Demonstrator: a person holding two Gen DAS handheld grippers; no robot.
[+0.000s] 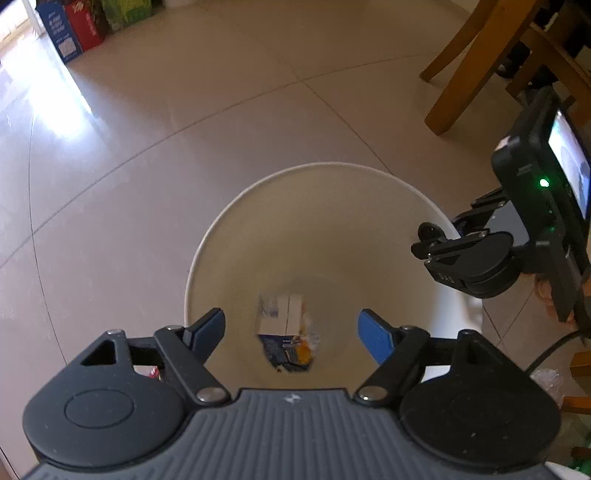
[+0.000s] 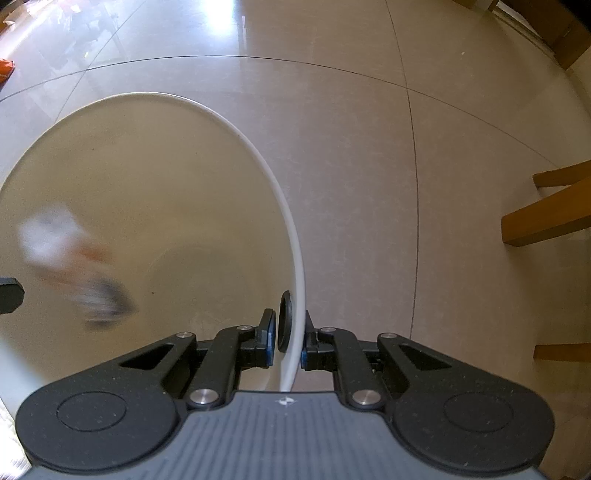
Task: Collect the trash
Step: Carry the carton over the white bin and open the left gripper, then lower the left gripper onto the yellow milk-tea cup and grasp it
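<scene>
Spread wide and empty, the left gripper point(image 1: 291, 328) hangs over a white bin point(image 1: 207, 236), a small carton point(image 1: 282, 314) and a blue-and-orange wrapper point(image 1: 290, 354) lying at the bottom directly beneath its fingertips. To its right, the right gripper point(image 2: 286, 343) pinches the bin's rim between its pads. Judging by the bare tiled floor point(image 1: 166, 110) ahead of both claws, collection looks nearly finished; packaging point(image 1: 74, 29) along the far edge may remain.
</scene>
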